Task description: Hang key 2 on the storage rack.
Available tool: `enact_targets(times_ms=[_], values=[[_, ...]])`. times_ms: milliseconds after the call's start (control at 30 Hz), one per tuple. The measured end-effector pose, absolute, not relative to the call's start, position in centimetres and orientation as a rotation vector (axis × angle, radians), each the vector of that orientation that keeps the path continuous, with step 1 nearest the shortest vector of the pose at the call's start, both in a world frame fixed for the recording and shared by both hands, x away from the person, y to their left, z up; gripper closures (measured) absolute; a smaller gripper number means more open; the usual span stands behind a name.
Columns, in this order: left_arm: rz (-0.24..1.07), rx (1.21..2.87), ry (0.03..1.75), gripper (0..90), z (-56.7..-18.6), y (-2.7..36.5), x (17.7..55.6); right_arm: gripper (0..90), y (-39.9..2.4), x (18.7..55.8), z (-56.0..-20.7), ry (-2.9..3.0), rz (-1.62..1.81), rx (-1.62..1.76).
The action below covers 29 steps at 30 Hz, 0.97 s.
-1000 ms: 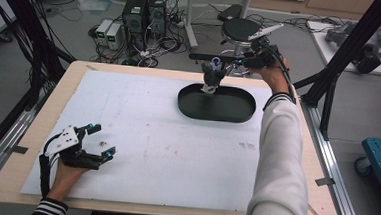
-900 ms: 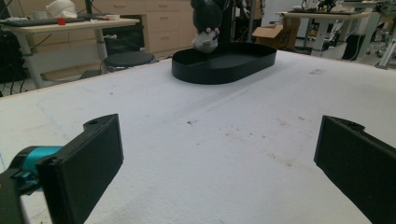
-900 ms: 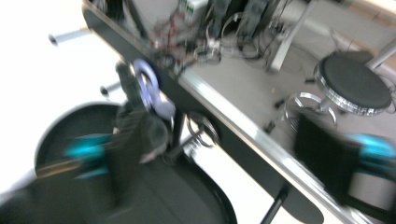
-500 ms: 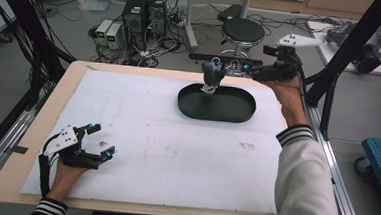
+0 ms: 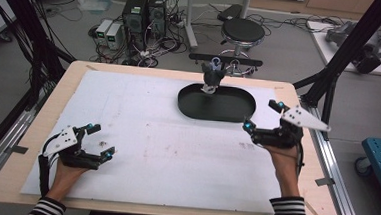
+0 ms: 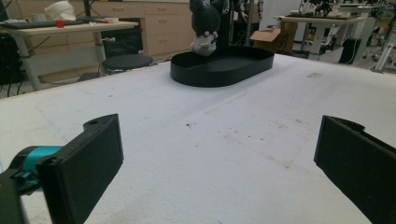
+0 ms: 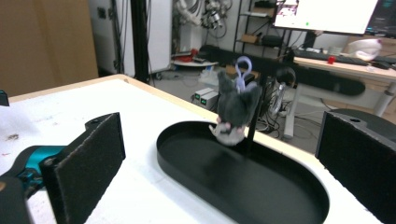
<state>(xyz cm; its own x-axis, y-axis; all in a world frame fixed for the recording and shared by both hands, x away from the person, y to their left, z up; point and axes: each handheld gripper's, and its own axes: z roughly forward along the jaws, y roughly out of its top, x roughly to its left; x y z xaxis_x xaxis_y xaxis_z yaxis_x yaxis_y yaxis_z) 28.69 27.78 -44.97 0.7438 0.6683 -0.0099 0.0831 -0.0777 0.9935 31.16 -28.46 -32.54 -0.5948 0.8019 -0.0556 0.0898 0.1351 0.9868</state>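
Note:
A small dark grey plush toy (image 5: pixel 212 75) (image 6: pixel 204 25) (image 7: pixel 236 114) hangs by a purple loop from a black stand, over the back of a black oval tray (image 5: pixel 228 106) (image 6: pixel 219 70) (image 7: pixel 261 186). My right gripper (image 5: pixel 263 115) (image 7: pixel 224 154) is off the tray's near right end, pointing at the toy. Its jaws have just been opening and stand wide, with nothing between them. My left gripper (image 5: pixel 101 140) (image 6: pixel 215 158) rests open on the white mat (image 5: pixel 141 134) at the near left, empty and far from the tray.
The stand's crossbar (image 5: pixel 225 59) spans the table's back edge. Beyond it stand a stool (image 5: pixel 243 29) and computer towers (image 5: pixel 144 9) on the floor. A black frame post (image 5: pixel 342 56) rises at the right rear corner.
My right hand pulled away from the toy at the back of the tray to the near right of the table, and its jaws opened. The toy stays hanging. My left hand kept still.

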Motion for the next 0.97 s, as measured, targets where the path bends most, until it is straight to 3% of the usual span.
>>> enact_targets(times_ms=[433,767,967], values=[[0.544,1.577,0.612,1.7,-45.0,27.9,28.5,0.6,-27.7,28.3,-41.0,1.714,1.535,0.871],[0.549,1.564,0.614,1.7,-45.1,28.0,28.5,0.6,-27.3,28.6,-44.8,1.753,1.515,0.916],[0.556,1.557,0.611,1.7,-45.1,28.0,28.4,0.6,-27.6,28.7,-44.9,1.739,1.53,0.945]])
